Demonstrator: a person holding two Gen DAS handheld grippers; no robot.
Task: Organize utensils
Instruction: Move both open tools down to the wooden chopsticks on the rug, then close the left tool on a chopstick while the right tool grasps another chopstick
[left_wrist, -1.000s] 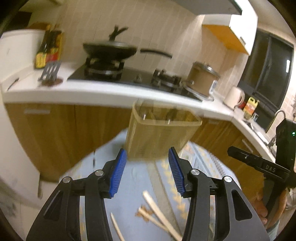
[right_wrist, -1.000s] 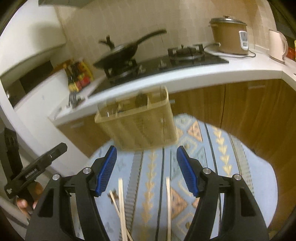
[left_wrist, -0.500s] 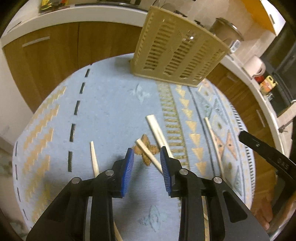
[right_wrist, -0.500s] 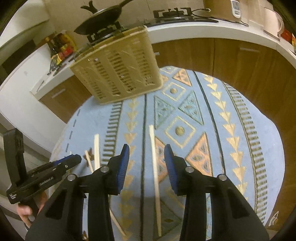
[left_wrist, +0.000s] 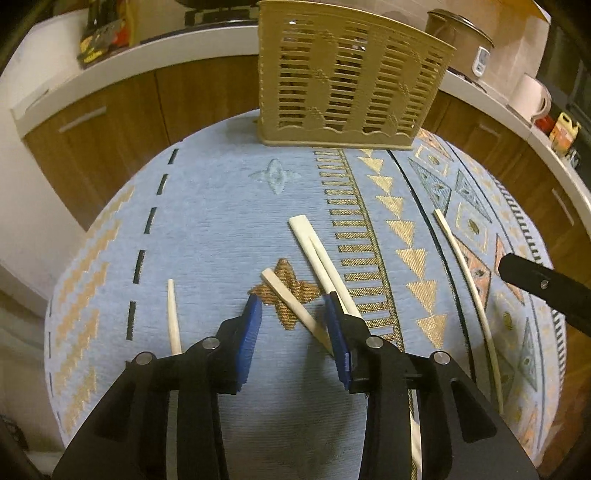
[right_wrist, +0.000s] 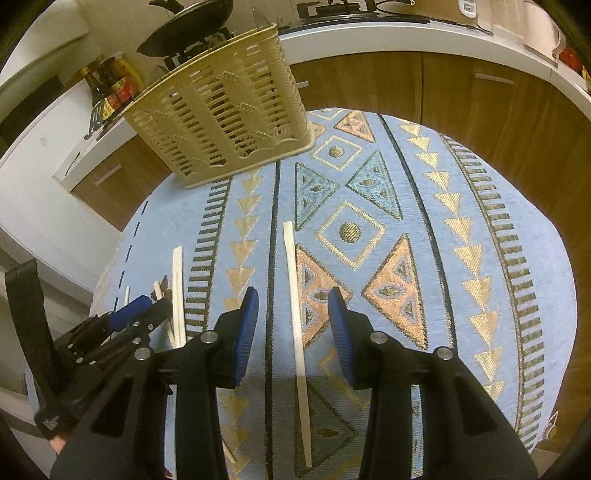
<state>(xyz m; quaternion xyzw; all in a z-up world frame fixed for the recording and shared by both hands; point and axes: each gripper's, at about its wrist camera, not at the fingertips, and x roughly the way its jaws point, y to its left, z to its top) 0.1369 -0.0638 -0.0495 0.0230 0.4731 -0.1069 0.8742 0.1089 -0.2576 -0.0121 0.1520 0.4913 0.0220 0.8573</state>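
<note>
Down over the blue patterned cloth (left_wrist: 221, 229), the left gripper (left_wrist: 293, 308) has just reopened slightly, jaws parted around a short chopstick (left_wrist: 291, 299) without pressing it. Likewise the right gripper (right_wrist: 293, 304), after closing partway, stands parted astride a long chopstick (right_wrist: 295, 295). Far across the cloth stands the beige slatted utensil basket (left_wrist: 347, 81), upright.

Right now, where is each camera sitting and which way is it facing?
Left wrist: on the left gripper, angled down at crossed chopsticks on the blue patterned cloth; both blue-padded fingers show.
Right wrist: on the right gripper, angled down over a single chopstick lying between its open fingers; a fingertip of the person's left hand shows.
Shared: the tan utensil basket, the cloth, and each other's gripper.
</note>
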